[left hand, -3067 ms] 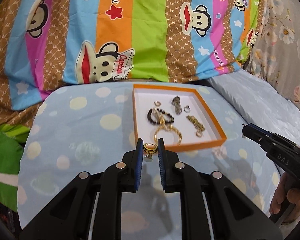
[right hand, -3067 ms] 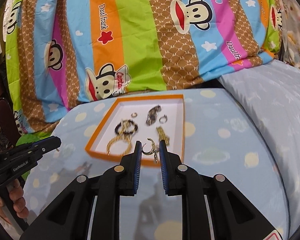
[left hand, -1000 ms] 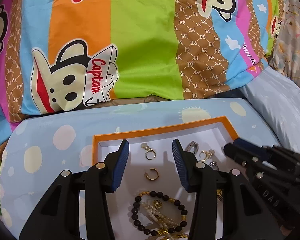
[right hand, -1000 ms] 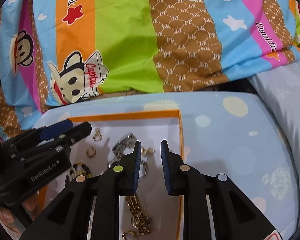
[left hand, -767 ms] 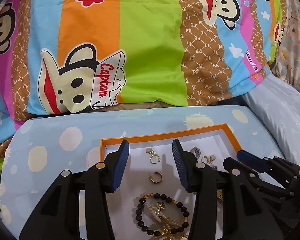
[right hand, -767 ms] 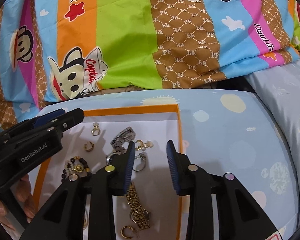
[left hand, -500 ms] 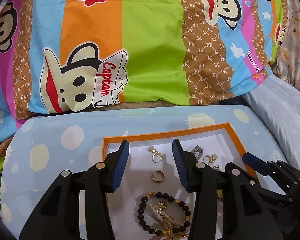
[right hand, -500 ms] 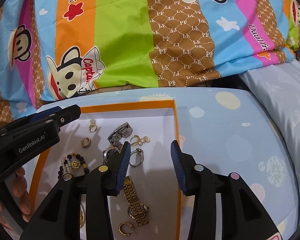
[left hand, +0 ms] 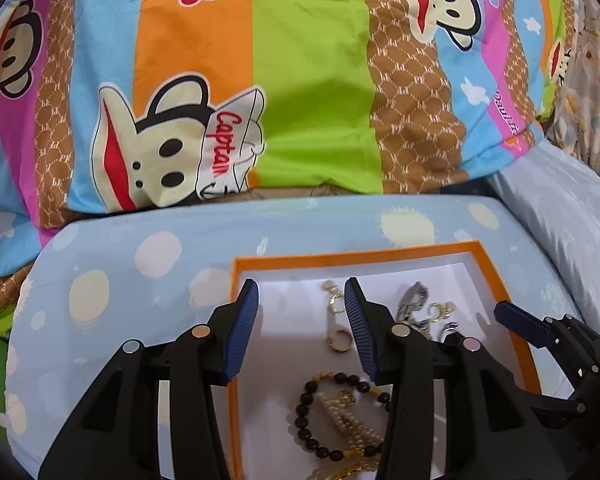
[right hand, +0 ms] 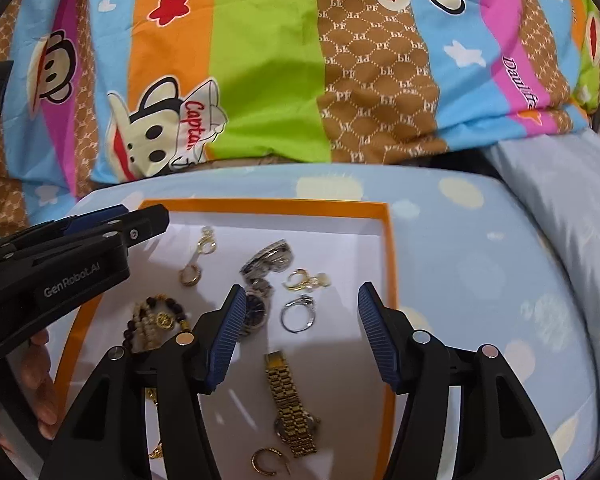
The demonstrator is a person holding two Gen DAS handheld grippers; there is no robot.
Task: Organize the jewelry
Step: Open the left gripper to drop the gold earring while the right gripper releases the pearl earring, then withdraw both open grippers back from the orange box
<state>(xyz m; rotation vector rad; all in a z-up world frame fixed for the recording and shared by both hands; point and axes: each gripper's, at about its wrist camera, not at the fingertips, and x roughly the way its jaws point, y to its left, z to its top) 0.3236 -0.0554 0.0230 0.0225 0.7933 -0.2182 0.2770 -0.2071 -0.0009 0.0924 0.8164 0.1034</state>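
An orange-rimmed white tray (right hand: 390, 248) (left hand: 340, 257) holds the jewelry. In the right wrist view a pearl earring (right hand: 306, 279), a silver ring (right hand: 298, 314), a silver watch (right hand: 266, 264), a gold watch (right hand: 290, 396), a gold hoop (right hand: 265, 461) and a bead bracelet (right hand: 156, 320) lie in it. My right gripper (right hand: 302, 300) hovers over the ring, its jaws opening with nothing pressed between them. My left gripper (left hand: 300, 292) stands open above the tray's left half, beside a gold ear cuff (left hand: 338, 340) and a dangling earring (left hand: 334, 300); a dark bead bracelet (left hand: 340, 412) lies below.
The tray rests on a light blue dotted cushion (left hand: 112, 280). A striped cartoon-monkey bedcover (left hand: 260, 80) rises behind it. A pale blue pillow (right hand: 560, 220) lies at the right. A person's fingers (right hand: 40, 384) hold the left gripper's handle.
The right gripper's jaws have spread wide and let go of the pearl earring, which now lies in the tray. The left gripper stays open and has barely moved.
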